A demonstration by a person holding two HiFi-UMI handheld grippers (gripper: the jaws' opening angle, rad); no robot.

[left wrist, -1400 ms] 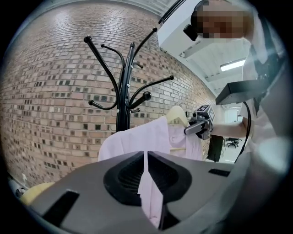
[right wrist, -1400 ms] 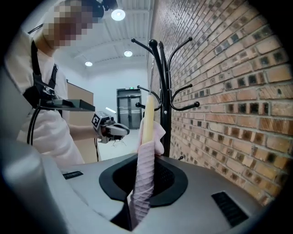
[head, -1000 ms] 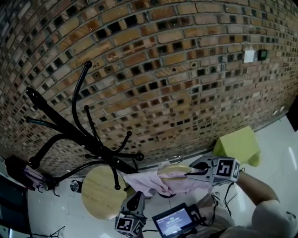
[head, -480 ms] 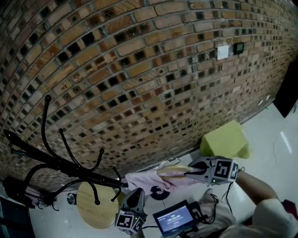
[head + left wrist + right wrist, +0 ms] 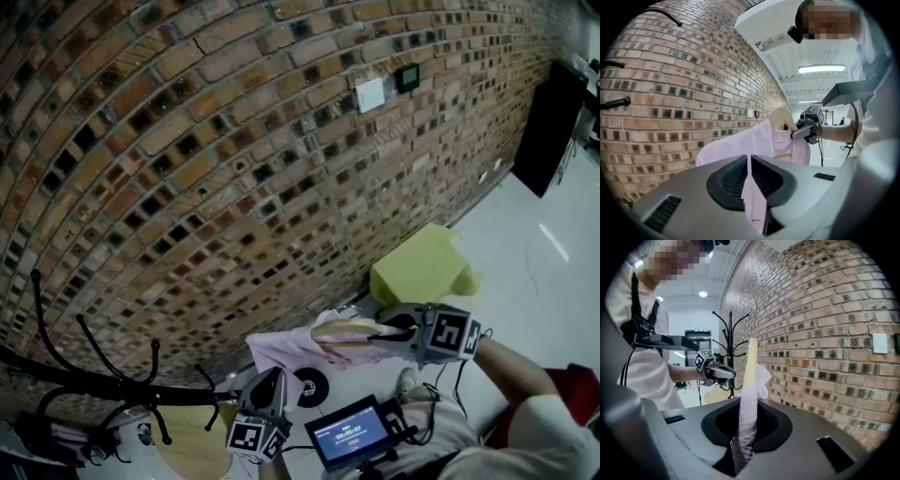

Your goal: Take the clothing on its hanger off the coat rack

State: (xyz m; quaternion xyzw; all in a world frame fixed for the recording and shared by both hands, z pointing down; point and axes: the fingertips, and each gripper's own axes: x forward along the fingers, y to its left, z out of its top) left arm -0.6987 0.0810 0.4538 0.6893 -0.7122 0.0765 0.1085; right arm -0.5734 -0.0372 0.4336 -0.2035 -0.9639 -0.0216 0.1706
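A pink garment hangs on a pale wooden hanger, held in the air clear of the black coat rack at the lower left. My right gripper is shut on the cloth-covered end of the hanger. My left gripper is shut on the garment's lower edge, below and left of the right one. In the right gripper view the rack stands behind the left gripper. In the left gripper view the right gripper grips the hanger.
A brick wall runs behind, with a white switch plate. A yellow-green block lies on the white floor by the wall. A round wooden stool top sits under the rack, a black tape roll beside it. A dark cabinet stands far right.
The head view has swung to the right, so the rack has slid to the lower left. Both grippers still hold the garment, now farther from the rack's arms.
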